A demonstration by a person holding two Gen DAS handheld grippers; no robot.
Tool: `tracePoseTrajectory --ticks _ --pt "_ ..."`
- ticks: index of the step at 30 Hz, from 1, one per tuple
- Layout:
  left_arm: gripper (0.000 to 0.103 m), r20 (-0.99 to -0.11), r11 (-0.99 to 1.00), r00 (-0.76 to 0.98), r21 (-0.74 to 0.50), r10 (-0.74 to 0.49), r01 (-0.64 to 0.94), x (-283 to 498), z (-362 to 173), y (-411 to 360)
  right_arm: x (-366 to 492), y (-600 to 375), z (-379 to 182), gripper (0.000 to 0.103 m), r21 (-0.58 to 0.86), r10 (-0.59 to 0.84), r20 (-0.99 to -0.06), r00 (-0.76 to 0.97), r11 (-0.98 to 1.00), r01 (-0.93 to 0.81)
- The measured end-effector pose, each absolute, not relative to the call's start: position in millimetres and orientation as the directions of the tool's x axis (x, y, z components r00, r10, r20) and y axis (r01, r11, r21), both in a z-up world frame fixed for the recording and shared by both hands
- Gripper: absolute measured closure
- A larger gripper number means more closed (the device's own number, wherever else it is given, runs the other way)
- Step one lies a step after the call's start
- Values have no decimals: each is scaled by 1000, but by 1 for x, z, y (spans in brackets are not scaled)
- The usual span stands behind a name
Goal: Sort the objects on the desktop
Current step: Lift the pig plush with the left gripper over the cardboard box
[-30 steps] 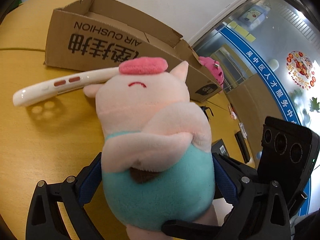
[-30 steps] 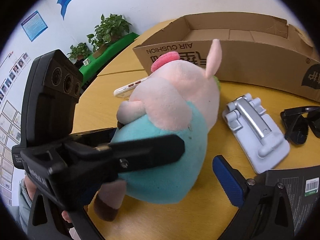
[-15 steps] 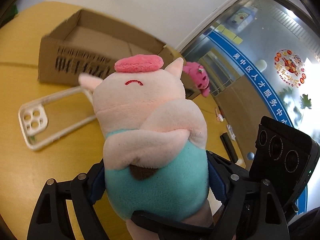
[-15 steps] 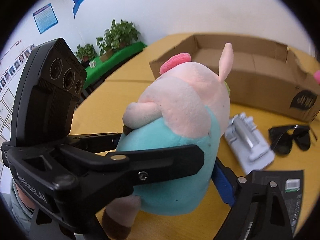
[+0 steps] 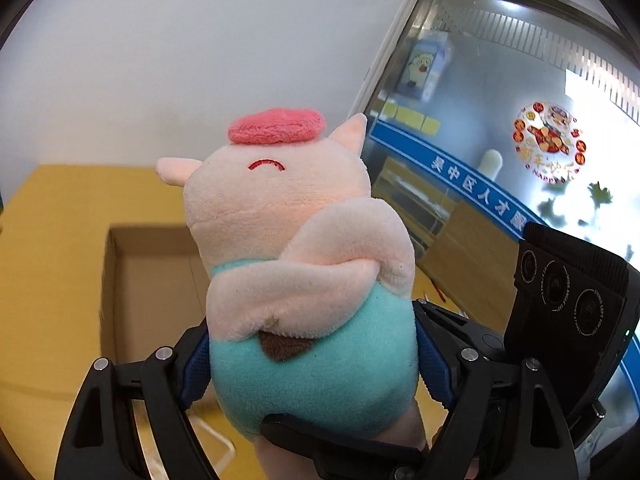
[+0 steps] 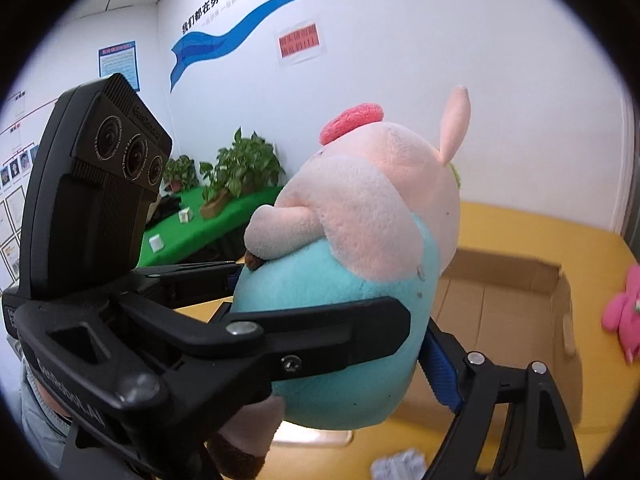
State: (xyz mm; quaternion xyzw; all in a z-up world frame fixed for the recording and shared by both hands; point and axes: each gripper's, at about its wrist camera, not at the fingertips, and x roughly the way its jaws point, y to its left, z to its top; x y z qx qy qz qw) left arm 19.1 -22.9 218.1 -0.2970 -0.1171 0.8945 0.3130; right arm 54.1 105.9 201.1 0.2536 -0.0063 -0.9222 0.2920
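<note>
A plush pig with a pink head, a pink cap and a teal body hangs upright in the air above the yellow table. My left gripper is shut on its teal belly, with a blue pad pressed in on each side. My right gripper grips the same pig crosswise. Its jaws are closing, its right blue pad presses the teal body, and its other finger is hidden. The open cardboard box lies below and beyond the pig.
A small pink plush toy lies right of the box. A white phone case and a blurred white stand rest on the table below the grippers. A green table with potted plants stands by the far wall.
Both grippers have risen with the pig, lifting it off the table. Their jaws have narrowed onto its body. The box and the phone case have dropped low in both views.
</note>
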Motion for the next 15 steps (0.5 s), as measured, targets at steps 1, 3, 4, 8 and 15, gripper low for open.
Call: tracePoseTrajectory --ticks 1,3,4,8,15 --pt "16 -451 -778 -635 -389 627 -492 3 228 -24 40 105 209 18 160 -545 -455 -704 -828 538" --pt "16 -440 -785 -651 -373 619 -495 -29 245 -27 5 105 228 18 171 -560 -432 -707 -820 546" --pt "16 -440 -790 -657 -365 613 -492 -43 252 -29 -5 106 234 18 177 -566 -426 -705 -817 549" --pt "16 -446 -800 -665 -358 600 -481 -97 263 -39 -59 102 248 19 187 -581 -413 -701 -808 559" --pt "16 -513 -825 -649 -407 562 -392 -178 228 -48 -143 91 216 21 259 -611 -449 -652 -787 560"
